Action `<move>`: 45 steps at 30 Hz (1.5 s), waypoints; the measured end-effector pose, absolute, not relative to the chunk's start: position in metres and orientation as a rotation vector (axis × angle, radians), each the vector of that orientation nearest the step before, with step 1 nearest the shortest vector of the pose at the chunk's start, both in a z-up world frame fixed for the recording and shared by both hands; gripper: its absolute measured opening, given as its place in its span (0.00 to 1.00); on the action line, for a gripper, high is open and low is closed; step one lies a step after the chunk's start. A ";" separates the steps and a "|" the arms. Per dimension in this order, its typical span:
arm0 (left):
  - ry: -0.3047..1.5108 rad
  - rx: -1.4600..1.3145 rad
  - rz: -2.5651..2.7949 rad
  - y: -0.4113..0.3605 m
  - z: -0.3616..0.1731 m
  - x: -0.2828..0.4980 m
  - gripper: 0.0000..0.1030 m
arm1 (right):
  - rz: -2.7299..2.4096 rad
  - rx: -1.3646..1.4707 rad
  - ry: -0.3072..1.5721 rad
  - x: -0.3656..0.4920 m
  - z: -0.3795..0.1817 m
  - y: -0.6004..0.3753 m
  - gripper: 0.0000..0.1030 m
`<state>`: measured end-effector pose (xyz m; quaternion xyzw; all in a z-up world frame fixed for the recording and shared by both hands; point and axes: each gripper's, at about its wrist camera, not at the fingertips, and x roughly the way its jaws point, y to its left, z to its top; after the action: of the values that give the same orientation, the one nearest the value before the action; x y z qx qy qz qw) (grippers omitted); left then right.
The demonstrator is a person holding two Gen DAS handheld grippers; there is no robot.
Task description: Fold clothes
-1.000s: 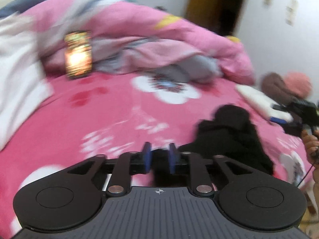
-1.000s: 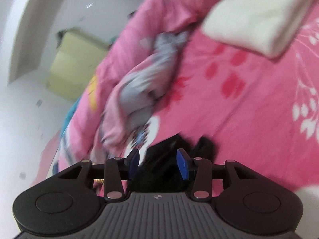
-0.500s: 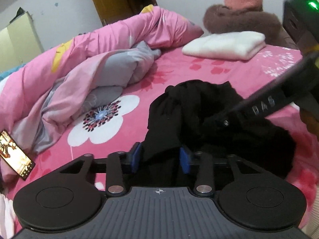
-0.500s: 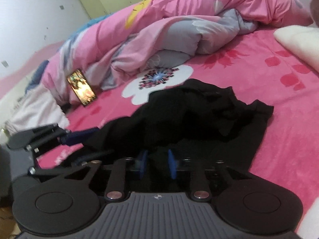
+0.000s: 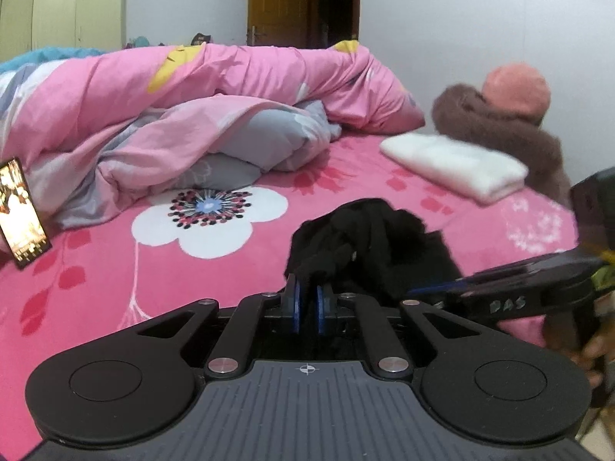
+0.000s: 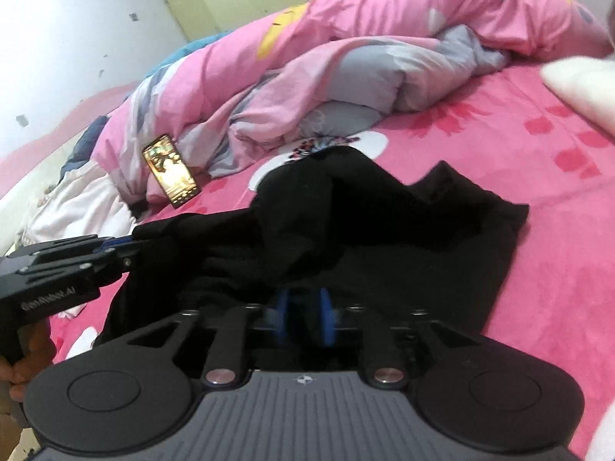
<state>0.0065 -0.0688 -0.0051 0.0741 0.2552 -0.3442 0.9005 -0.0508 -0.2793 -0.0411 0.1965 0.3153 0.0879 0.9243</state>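
Note:
A crumpled black garment lies on the pink flowered bed sheet. In the right wrist view the black garment spreads wide, partly lifted and bunched. My left gripper is shut on a fold at its near left edge. From the right wrist view the left gripper comes in from the left and pinches that edge. My right gripper has its blue pads closed on thick bunched cloth at the near edge. In the left wrist view the right gripper reaches in from the right onto the garment.
A heaped pink and grey quilt fills the back of the bed. A lit phone leans against the quilt at the left. A folded white cloth and brown and pink plush items sit at the right. Pale cloth lies far left.
Both grippers have closed on the black garment's near edge, the left pads now almost together. The garment has been pulled up and bunched toward them. Both views have swung and steadied.

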 end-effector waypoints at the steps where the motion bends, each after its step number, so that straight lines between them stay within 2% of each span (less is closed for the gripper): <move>1: 0.524 0.149 -0.717 -0.067 -0.005 0.005 0.06 | 0.184 0.391 0.643 -0.049 -0.040 -0.276 0.42; 3: 0.518 0.134 -0.724 -0.063 -0.005 0.002 0.06 | 0.182 0.360 0.636 -0.045 -0.039 -0.270 0.34; 4: 0.517 0.127 -0.725 -0.061 -0.006 0.001 0.06 | 0.174 0.349 0.639 -0.042 -0.039 -0.268 0.16; 5: 0.519 0.121 -0.723 -0.059 -0.007 0.001 0.06 | 0.163 0.357 0.638 -0.042 -0.038 -0.268 0.05; 15: 0.544 0.044 -0.730 -0.041 -0.019 0.008 0.06 | -0.008 0.628 0.442 -0.095 -0.006 -0.350 0.04; 18: 0.543 0.037 -0.751 -0.041 -0.022 0.005 0.07 | -0.104 0.744 0.451 -0.102 -0.025 -0.385 0.00; 24: 0.572 0.000 -0.780 -0.037 -0.024 0.008 0.08 | -0.188 0.883 0.547 -0.097 -0.076 -0.415 0.00; 30: 0.575 -0.050 -0.766 -0.033 -0.020 0.012 0.09 | -0.182 0.859 0.544 -0.101 -0.076 -0.409 0.00; 34: 0.568 -0.075 -0.759 -0.032 -0.018 0.016 0.09 | -0.075 0.737 0.449 -0.105 -0.041 -0.387 0.04; 36: 0.565 -0.091 -0.757 -0.032 -0.017 0.018 0.09 | -0.008 0.711 0.447 -0.096 -0.030 -0.375 0.17; 37: 0.563 -0.099 -0.757 -0.031 -0.017 0.019 0.09 | 0.025 0.703 0.449 -0.090 -0.025 -0.368 0.35; 38: 0.562 -0.108 -0.756 -0.031 -0.017 0.020 0.09 | 0.051 0.697 0.450 -0.084 -0.022 -0.363 0.45; 45: 0.604 -0.128 -0.738 -0.037 -0.026 0.038 0.10 | 0.128 0.625 0.575 -0.030 -0.027 -0.326 0.49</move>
<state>0.0375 -0.0372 -0.0259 -0.0615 0.2907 -0.3547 0.8865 -0.0298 -0.3258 -0.0272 0.3031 0.2786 0.0619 0.9092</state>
